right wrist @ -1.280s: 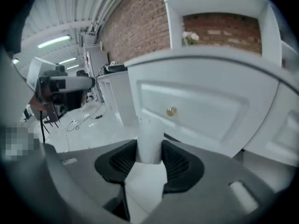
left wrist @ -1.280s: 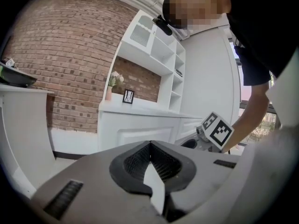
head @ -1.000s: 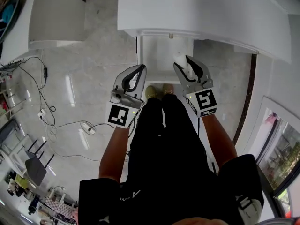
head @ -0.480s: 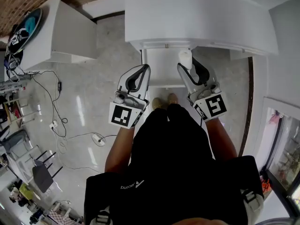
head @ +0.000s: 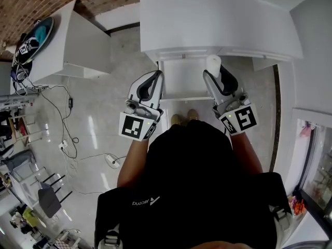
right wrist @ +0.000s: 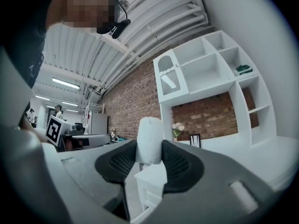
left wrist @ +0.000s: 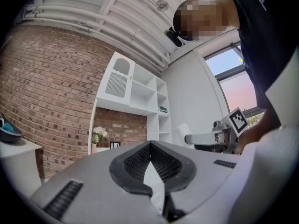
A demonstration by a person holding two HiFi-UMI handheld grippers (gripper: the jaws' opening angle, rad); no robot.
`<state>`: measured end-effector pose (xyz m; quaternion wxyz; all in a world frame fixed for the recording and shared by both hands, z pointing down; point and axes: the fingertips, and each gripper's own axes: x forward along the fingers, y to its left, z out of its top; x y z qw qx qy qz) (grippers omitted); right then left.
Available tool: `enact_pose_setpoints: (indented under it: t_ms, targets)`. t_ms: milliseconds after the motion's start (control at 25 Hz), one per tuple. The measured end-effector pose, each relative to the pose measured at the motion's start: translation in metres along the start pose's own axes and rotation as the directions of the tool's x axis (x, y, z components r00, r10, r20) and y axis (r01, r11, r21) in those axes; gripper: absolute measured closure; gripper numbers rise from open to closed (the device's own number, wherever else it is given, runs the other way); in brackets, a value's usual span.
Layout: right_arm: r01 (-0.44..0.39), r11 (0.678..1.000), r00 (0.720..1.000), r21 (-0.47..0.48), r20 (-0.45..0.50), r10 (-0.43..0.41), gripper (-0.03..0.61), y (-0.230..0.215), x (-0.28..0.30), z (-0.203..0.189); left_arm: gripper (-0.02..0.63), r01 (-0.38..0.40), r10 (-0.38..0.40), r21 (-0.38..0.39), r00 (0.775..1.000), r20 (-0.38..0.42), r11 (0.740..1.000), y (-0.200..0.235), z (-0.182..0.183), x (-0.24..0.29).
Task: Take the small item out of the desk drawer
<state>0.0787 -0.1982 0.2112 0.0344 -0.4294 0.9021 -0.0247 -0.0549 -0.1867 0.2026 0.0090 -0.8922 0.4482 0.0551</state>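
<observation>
Right tool (right wrist: 149, 158) clamped on small white rounded cylinder (right wrist: 149, 136), carrying it out. Open white table drawer (head: 181, 81) below tool. Left tool (left wrist: 150, 147) alongside: jaws together, empty, idle.

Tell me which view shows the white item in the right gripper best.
The right gripper view: the white item fills the centre, clamped between the right gripper's pads. The head view shows only its top, small, near the open drawer. The left gripper view shows it far off and faint against a white wall.
</observation>
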Motion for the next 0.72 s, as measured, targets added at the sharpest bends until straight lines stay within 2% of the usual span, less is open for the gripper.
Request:
enact_pose_setpoints:
  t_ms: [200, 360, 520, 720]
  targets:
    - [0.004, 1.000, 1.000, -0.007, 0.001, -0.004, 0.411, 0.007, -0.006, 0.002, 0.615, 0.006, -0.006, 0.007, 1.000, -0.024, 1.000, 0.001, -0.004, -0.010]
    - [-0.003, 1.000, 1.000, -0.017, -0.004, 0.003, 0.411, 0.009, -0.007, 0.003, 0.615, 0.015, -0.015, -0.001, 1.000, -0.005, 1.000, -0.004, 0.000, -0.006]
    - [-0.002, 1.000, 1.000, -0.015, -0.011, 0.002, 0.411, 0.005, -0.009, -0.006, 0.615, 0.028, -0.028, -0.002, 0.999, -0.026, 1.000, -0.008, -0.013, -0.004]
    - [-0.004, 1.000, 1.000, -0.024, -0.013, 0.003, 0.411, 0.018, -0.011, 0.003, 0.615, 0.027, -0.027, -0.005, 1.000, 0.006, 1.000, -0.007, 0.006, -0.010]
